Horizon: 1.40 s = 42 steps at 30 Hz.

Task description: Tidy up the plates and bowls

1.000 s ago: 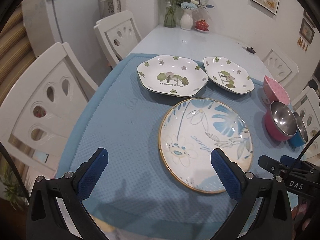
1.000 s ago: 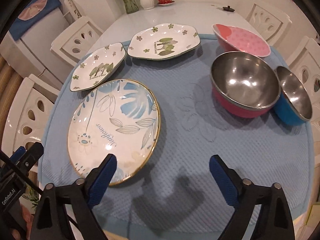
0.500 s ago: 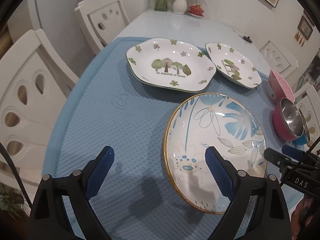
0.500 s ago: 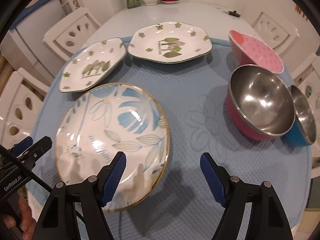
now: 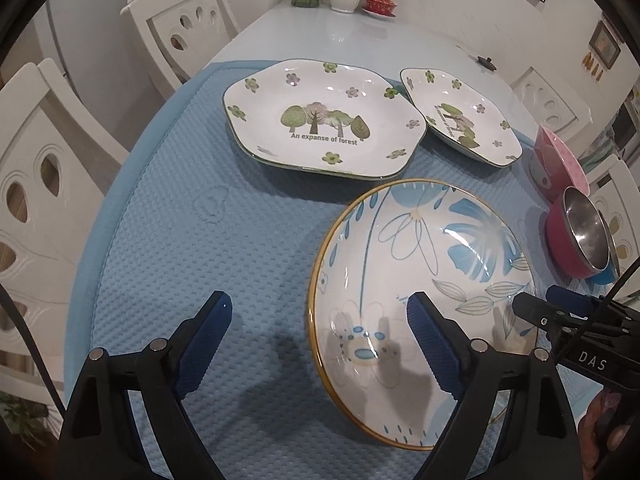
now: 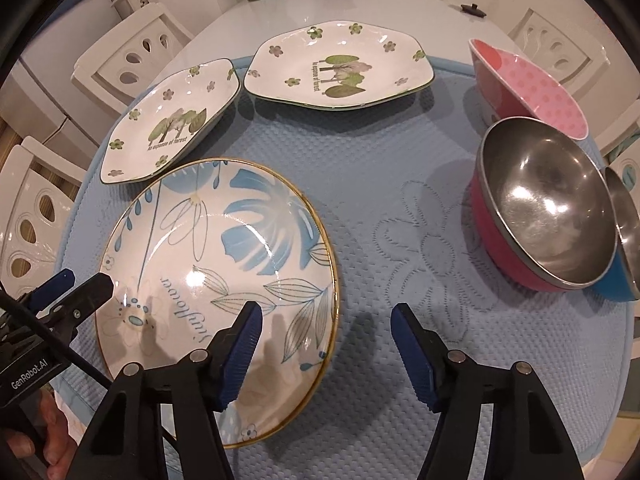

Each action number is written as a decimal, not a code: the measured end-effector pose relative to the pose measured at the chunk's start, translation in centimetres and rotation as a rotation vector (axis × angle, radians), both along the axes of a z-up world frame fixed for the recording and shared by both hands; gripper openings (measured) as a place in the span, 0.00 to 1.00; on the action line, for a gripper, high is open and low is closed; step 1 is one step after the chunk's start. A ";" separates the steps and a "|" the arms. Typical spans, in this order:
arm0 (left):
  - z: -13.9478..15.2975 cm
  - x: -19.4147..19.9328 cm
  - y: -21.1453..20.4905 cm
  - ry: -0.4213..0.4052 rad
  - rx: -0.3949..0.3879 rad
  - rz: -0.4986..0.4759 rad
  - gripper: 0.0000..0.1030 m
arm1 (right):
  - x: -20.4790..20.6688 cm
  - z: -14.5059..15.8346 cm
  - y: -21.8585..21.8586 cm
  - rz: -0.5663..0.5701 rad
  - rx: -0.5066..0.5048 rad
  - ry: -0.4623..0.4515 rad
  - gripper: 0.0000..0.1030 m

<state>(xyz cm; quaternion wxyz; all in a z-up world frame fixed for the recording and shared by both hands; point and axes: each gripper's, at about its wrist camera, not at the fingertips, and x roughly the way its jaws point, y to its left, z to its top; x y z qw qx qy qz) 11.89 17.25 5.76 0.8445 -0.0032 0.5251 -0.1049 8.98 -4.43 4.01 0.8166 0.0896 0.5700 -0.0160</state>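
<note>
Left claw (image 5: 318, 322) open, nothing held, low over the blue mat (image 5: 192, 248) at the near edge of the worktop (image 5: 360, 36); its right finger overlaps the round blue-leaf plate (image 5: 420, 256), left finger over bare mat. Right claw (image 6: 326, 330) open, nothing held, straddling the right rim of the same plate, left finger over the plate, right finger over mat. Script on the round plate is cursive, reads roughly "Sunflower", not sure. Body of the right tool shows "DAS" in the left view; body of the left tool shows "GenRobot.AI" in the right view.

Two hexagonal white plates sit side by side at the mat's far edge: left forest plate (image 5: 324, 120) reads "An expanse of forest"; right forest plate (image 6: 340, 68) has the same tree print, text too small to read fully. Right edge of mat: pink dotted bowl (image 6: 528, 88) tilted, red steel bowl (image 6: 544, 208) near it, blue steel bowl (image 6: 624, 248) touching the red one.
</note>
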 end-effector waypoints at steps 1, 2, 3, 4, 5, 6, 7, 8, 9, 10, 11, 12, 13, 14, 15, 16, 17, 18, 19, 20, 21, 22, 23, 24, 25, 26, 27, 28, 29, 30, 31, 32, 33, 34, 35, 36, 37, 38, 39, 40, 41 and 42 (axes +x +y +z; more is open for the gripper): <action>0.0 0.1 0.0 -0.001 0.001 0.000 0.86 | 0.1 0.0 0.0 0.000 0.000 0.000 0.63; 0.1 0.2 0.0 -0.001 0.001 0.000 0.86 | 0.1 0.0 0.0 0.000 0.000 -0.001 0.63; 0.1 0.2 0.0 0.000 0.002 0.000 0.86 | 0.2 0.1 0.0 0.001 0.002 -0.003 0.63; 0.2 0.3 0.1 0.000 0.002 0.001 0.86 | 0.3 0.1 0.0 0.002 0.004 -0.003 0.63; 0.2 0.4 0.1 0.002 0.001 0.000 0.86 | 0.4 0.2 -0.1 0.003 0.007 -0.003 0.63; 0.2 0.5 0.1 0.004 0.001 0.000 0.86 | 0.4 0.2 -0.1 0.003 0.010 -0.003 0.63; 0.2 0.6 0.1 0.007 0.002 0.001 0.86 | 0.5 0.2 -0.1 0.005 0.011 -0.002 0.63; 0.2 0.7 0.1 0.009 0.001 0.002 0.86 | 0.6 0.2 -0.1 0.006 0.012 0.000 0.63; 0.2 0.7 0.1 0.011 0.000 0.002 0.86 | 0.6 0.2 -0.1 0.007 0.014 0.000 0.63; 0.2 0.8 0.1 0.014 -0.001 0.004 0.86 | 0.6 0.2 -0.2 0.007 0.015 0.000 0.63; 0.2 0.7 0.1 0.013 -0.003 0.005 0.86 | 0.6 0.2 -0.2 0.006 0.017 0.002 0.63; 0.2 0.7 0.1 0.012 -0.005 0.006 0.86 | 0.7 0.2 -0.2 0.007 0.021 0.002 0.63; 0.3 0.6 0.0 0.010 -0.006 0.007 0.86 | 0.7 0.3 -0.2 0.007 0.022 0.001 0.63; 0.5 0.5 0.0 0.007 -0.008 0.006 0.86 | 0.7 0.5 -0.3 0.007 0.022 -0.001 0.63; 0.7 0.4 -0.1 0.002 -0.010 0.006 0.86 | 0.6 0.7 -0.3 0.007 0.023 -0.006 0.63; 1.0 0.3 -0.1 -0.005 -0.010 0.005 0.86 | 0.6 1.0 -0.3 0.007 0.022 -0.010 0.63; 1.3 0.2 -0.2 -0.012 -0.011 0.005 0.86 | 0.4 1.3 -0.4 0.006 0.021 -0.016 0.63; 1.7 0.0 -0.2 -0.021 -0.015 0.004 0.86 | 0.3 1.7 -0.4 0.004 0.019 -0.024 0.63; 2.1 -0.2 -0.2 -0.030 -0.019 0.004 0.86 | 0.1 2.1 -0.4 0.001 0.018 -0.034 0.63; 2.5 -0.4 -0.2 -0.040 -0.021 0.004 0.86 | -0.1 2.5 -0.5 -0.002 0.015 -0.042 0.63; 2.9 -0.7 -0.3 -0.050 -0.023 0.004 0.86 | -0.5 2.9 -0.5 -0.007 0.012 -0.050 0.63; 3.3 -1.1 -0.3 -0.062 -0.024 0.003 0.86 | -0.8 3.3 -0.5 -0.013 0.009 -0.058 0.64; 3.7 -1.4 -0.4 -0.072 -0.024 0.002 0.86 | -1.1 3.5 -0.5 -0.017 0.009 -0.062 0.64; 4.1 -1.6 -0.4 -0.081 -0.022 0.002 0.86 | -1.5 3.9 -0.5 -0.025 0.007 -0.069 0.64; 4.5 -2.1 -0.5 -0.094 -0.018 0.000 0.86 | -1.7 4.1 -0.5 -0.031 0.003 -0.071 0.64; 4.9 -2.4 -0.5 -0.102 -0.017 -0.002 0.86 | -2.0 4.5 -0.5 -0.040 -0.001 -0.076 0.64; 5.3 -2.6 -0.5 -0.109 -0.018 -0.005 0.86 | -2.2 4.8 -0.6 -0.045 0.000 -0.082 0.64; 5.8 -3.0 -0.6 -0.118 -0.019 -0.010 0.86 | -2.6 5.3 -0.6 -0.050 0.001 -0.094 0.64; 6.1 -3.2 -0.6 -0.124 -0.020 -0.014 0.86 | -2.9 5.7 -0.7 -0.054 -0.001 -0.104 0.64; 6.6 -3.5 -0.6 -0.132 -0.022 -0.019 0.86 | -3.2 6.0 -0.7 -0.056 -0.004 -0.112 0.64; 7.0 -3.8 -0.7 -0.140 -0.024 -0.028 0.86 | -3.4 6.4 -0.6 -0.058 -0.008 -0.120 0.65; 7.2 -4.1 -0.8 -0.144 -0.025 -0.038 0.86 | -3.8 6.9 -0.6 -0.060 -0.012 -0.132 0.67; 7.5 -4.4 -1.0 -0.150 -0.025 -0.052 0.86 | -4.1 7.1 -0.5 -0.063 -0.015 -0.140 0.68; 7.7 -4.7 -1.2 -0.159 -0.020 -0.063 0.86 | -4.3 7.4 -0.5 -0.064 -0.016 -0.147 0.70; 7.8 -5.1 -1.3 -0.165 -0.014 -0.070 0.87 | -4.6 7.5 -0.4 -0.065 -0.017 -0.153 0.71; 7.9 -5.5 -1.4 -0.172 -0.006 -0.081 0.87 | -4.9 7.7 -0.3 -0.065 -0.016 -0.157 0.71; 7.9 -5.8 -1.6 -0.174 0.000 -0.090 0.87 | -5.0 7.7 -0.1 -0.065 -0.016 -0.157 0.71; 7.9 -6.0 -1.7 -0.174 0.007 -0.100 0.87 | -5.1 7.7 0.0 -0.066 -0.015 -0.156 0.71; 7.8 -6.3 -1.8 -0.171 0.014 -0.113 0.87 | -5.2 7.6 0.1 -0.069 -0.011 -0.155 0.71; 7.7 -6.6 -1.8 -0.170 0.009 -0.132 0.87 | -5.2 7.4 0.1 -0.074 -0.006 -0.152 0.71; 7.6 -6.8 -1.7 -0.172 0.003 -0.146 0.87 | -5.2 7.3 0.2 -0.079 -0.003 -0.147 0.71; 7.6 -7.0 -1.7 -0.174 0.001 -0.157 0.87 | -5.1 7.1 0.3 -0.084 0.004 -0.135 0.71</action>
